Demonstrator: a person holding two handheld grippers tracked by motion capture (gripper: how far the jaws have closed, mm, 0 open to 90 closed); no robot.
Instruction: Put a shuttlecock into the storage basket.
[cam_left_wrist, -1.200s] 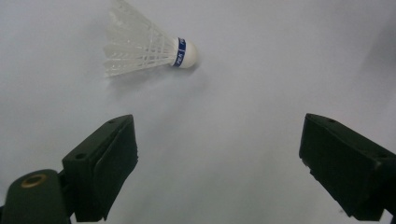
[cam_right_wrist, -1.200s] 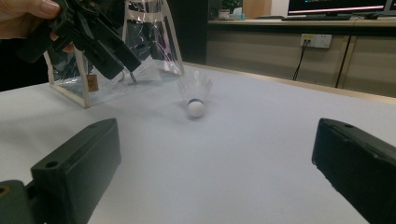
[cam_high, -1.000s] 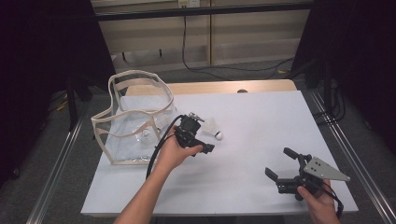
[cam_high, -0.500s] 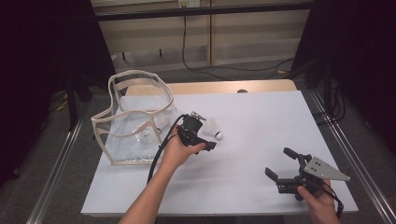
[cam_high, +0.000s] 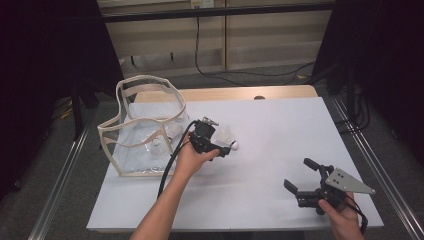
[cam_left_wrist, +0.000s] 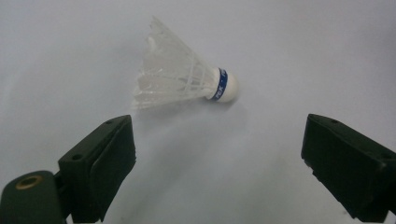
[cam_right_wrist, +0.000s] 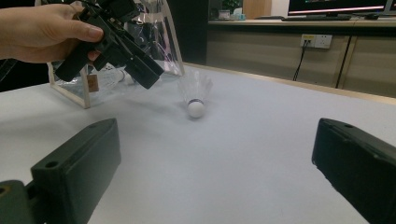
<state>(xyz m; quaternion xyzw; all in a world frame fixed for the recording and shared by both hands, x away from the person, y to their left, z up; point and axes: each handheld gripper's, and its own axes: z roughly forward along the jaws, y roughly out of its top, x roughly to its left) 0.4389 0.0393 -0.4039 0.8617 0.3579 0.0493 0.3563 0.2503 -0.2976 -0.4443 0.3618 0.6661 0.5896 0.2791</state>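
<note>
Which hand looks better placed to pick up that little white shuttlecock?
Probably the left. Its tool hangs right at the shuttlecock, jaws open with it lying just ahead between them. The right tool, also open, sits far across the table near the front edge.

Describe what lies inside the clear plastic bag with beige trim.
Through the clear plastic bag with beige trim, at least one white shuttlecock is visible. Glare, folds and the left gripper obscure the rest, so no exact count is possible.

My left gripper (cam_high: 220, 145) is black and trails a thick black cable. My right gripper (cam_high: 301, 176) carries a grey three-cornered plate with small holes.
</note>
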